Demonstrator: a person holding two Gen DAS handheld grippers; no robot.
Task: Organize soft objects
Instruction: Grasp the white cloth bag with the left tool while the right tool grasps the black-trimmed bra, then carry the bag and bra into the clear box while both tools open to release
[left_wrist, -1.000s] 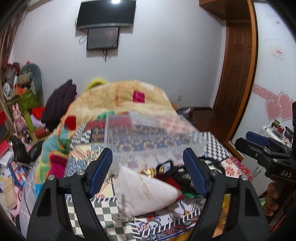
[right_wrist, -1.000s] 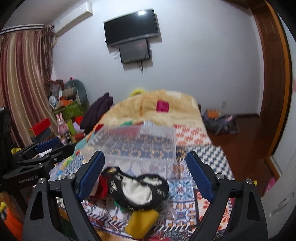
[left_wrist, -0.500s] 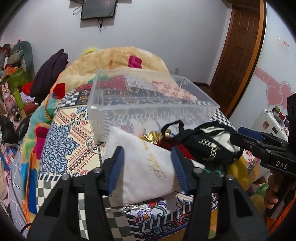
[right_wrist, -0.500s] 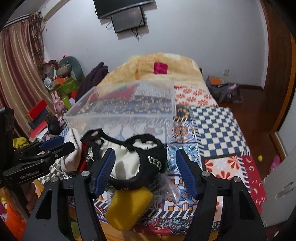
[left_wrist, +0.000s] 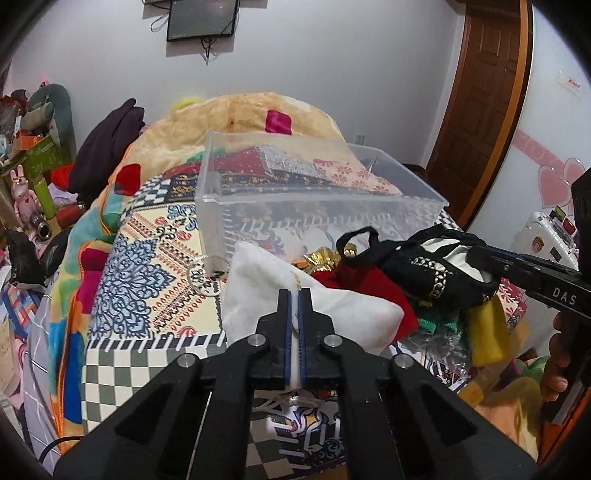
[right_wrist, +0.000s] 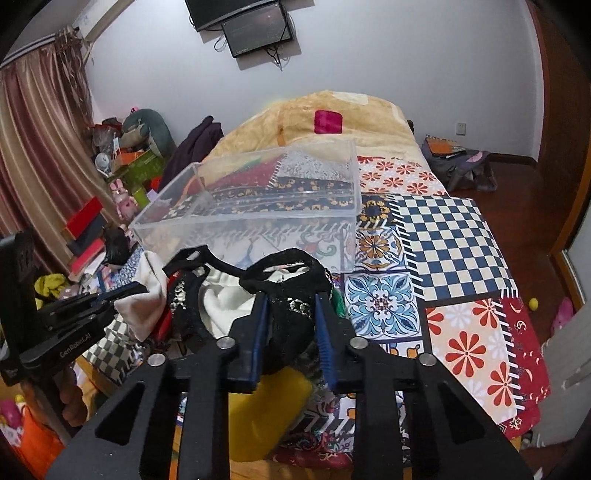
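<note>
1. Since a second ago both tongs have dropped toward the pile of soft things at the near edge of the bed and gone from spread wide to closed around cloth.
2. The left tongs (left_wrist: 294, 295) are pressed together, pinching a fold of the white fabric pouch with gold lettering (left_wrist: 332, 314), which lies on the patchwork bedspread (left_wrist: 147, 280) just in front of the clear plastic bin.
3. The right tongs (right_wrist: 290, 299) are closing, their blue pads pressing on the black fabric bag with gold-beaded trim and white lining (right_wrist: 291, 314); its looped handles stand above the pads.
4. That black bag sits on top of the pile, over a yellow soft item (right_wrist: 269, 413) and beside a red velvet pouch (left_wrist: 362, 280).
5. The clear plastic bin (right_wrist: 258, 206) rests on the bedspread just behind the pile, showing only the quilt pattern through its walls.
6. A tan fleece blanket (right_wrist: 351, 110) covers the far end of the bed.
</note>
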